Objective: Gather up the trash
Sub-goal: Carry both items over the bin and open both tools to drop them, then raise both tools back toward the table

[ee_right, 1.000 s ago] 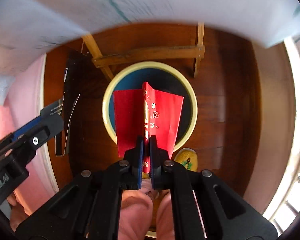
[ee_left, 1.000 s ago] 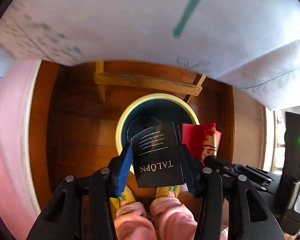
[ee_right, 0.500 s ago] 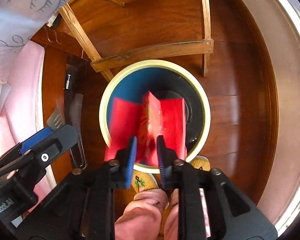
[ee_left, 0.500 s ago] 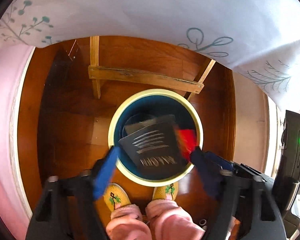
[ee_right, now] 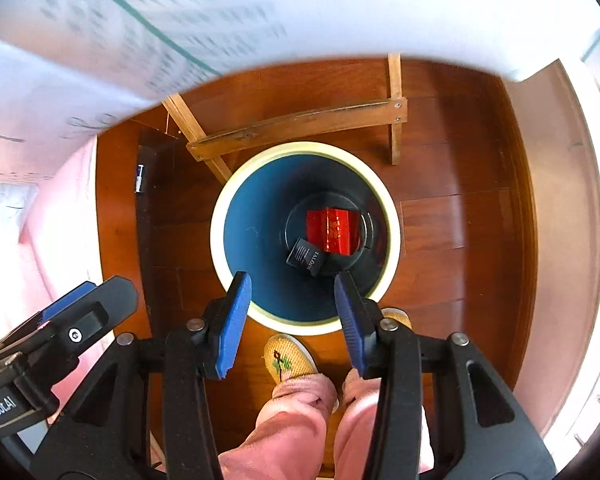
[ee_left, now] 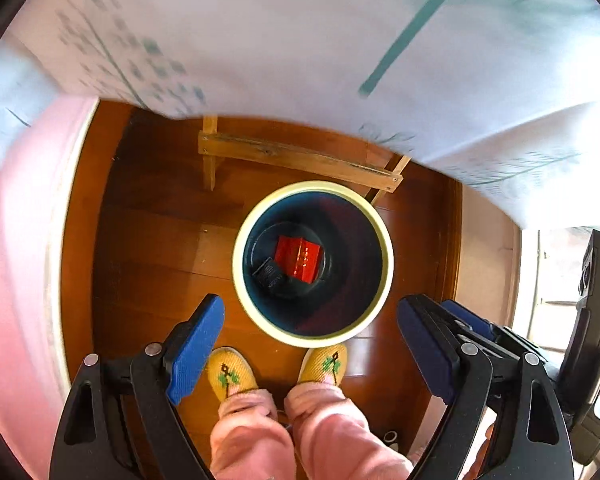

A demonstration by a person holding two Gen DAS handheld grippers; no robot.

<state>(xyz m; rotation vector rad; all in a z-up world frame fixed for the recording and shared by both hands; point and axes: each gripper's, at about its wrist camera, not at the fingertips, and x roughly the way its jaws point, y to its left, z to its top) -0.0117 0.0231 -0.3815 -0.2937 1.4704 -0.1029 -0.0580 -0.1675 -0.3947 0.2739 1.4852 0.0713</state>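
Fingers (ee_left: 198, 344) on both our grippers stood apart and empty above the bin (ee_right: 220, 236), the red packet (ee_right: 332, 230) and black packet (ee_right: 306, 262) lying straight below.

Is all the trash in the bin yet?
Done: the red packet and the black packet both lie at the bottom of the bin. In hand: nothing; the left gripper and right gripper are open above it. Whether more trash waits elsewhere cannot be seen here.
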